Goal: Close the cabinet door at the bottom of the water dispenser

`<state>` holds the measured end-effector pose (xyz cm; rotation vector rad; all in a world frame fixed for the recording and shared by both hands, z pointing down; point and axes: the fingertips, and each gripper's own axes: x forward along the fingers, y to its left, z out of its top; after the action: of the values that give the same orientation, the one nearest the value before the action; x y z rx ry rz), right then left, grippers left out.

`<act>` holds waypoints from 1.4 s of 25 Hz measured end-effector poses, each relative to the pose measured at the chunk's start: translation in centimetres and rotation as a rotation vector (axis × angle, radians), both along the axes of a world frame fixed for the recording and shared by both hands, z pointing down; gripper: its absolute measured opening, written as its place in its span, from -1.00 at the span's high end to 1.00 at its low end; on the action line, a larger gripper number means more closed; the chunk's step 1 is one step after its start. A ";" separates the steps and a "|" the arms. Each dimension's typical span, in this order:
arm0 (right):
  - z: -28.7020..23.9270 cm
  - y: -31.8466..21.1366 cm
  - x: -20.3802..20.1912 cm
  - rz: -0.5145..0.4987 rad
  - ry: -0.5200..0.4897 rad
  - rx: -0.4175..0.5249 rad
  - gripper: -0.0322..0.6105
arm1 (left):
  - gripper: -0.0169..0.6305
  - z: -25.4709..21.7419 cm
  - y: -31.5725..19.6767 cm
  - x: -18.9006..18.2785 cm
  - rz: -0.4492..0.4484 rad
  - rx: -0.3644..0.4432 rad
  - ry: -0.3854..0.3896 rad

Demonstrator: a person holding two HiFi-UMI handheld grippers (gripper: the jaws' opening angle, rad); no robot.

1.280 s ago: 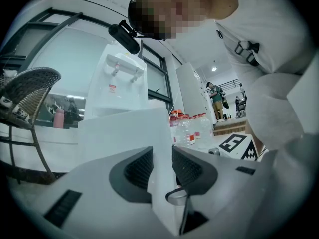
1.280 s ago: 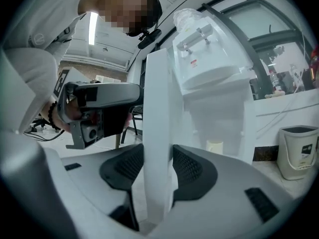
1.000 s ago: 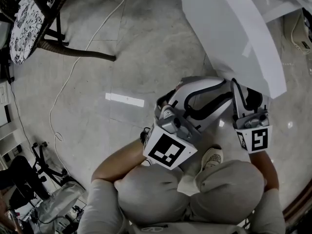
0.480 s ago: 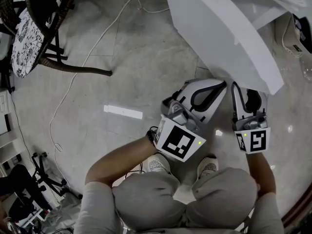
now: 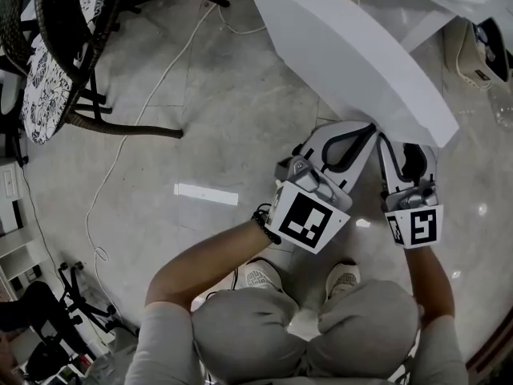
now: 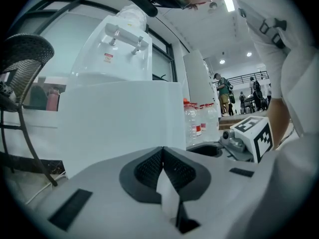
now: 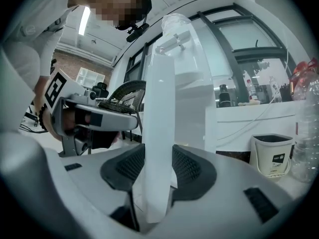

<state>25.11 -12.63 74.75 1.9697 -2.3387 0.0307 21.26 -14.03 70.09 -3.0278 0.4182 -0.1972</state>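
The white cabinet door [image 5: 353, 62] stands open from the water dispenser [image 6: 119, 49], above the marble floor. In the right gripper view its free edge [image 7: 158, 133] stands upright between the pads of my right gripper [image 7: 158, 156], which is shut on it. In the head view that gripper [image 5: 401, 144] sits at the door's lower corner. My left gripper [image 5: 365, 131] lies just left of it, tips at the door's edge. Its jaws [image 6: 162, 151] are shut with nothing between them, and the door's broad face [image 6: 119, 118] is right in front.
A wicker chair with a patterned cushion [image 5: 56, 46] stands at the far left, and a white cable [image 5: 152, 95] trails across the floor. Water bottles [image 6: 199, 118] stand beyond the door. A small bin [image 7: 271, 153] sits to the right. The person's knees [image 5: 304, 327] are below the grippers.
The left gripper's jaws have closed, and it has moved right, closer to the door and the right gripper. The right gripper stays on the door's edge.
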 end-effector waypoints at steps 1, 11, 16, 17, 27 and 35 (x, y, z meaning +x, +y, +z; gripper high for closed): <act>0.0 -0.1 0.2 0.002 0.001 0.001 0.35 | 0.92 -0.1 0.0 0.2 0.002 0.001 -0.001; -0.1 -1.3 2.3 0.041 0.000 0.006 0.32 | 0.92 -0.2 0.1 0.9 0.008 -0.001 0.006; 0.0 -1.6 3.1 0.056 0.007 0.005 0.31 | 0.92 -0.4 0.1 1.7 0.006 0.002 0.013; 0.0 -1.8 3.2 0.058 0.009 0.003 0.31 | 0.92 -0.4 0.1 1.9 0.006 0.005 0.013; -0.3 -3.3 6.6 0.117 0.010 0.005 0.29 | 0.92 -0.6 -0.3 2.5 0.009 -0.003 0.002; -0.2 -5.1 8.8 0.169 0.005 0.016 0.40 | 0.92 -0.8 -0.9 3.2 -0.004 0.000 0.015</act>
<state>33.92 -17.73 74.55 2.1666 -2.1698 0.0174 24.43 -14.93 69.34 -3.0310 0.4256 -0.1745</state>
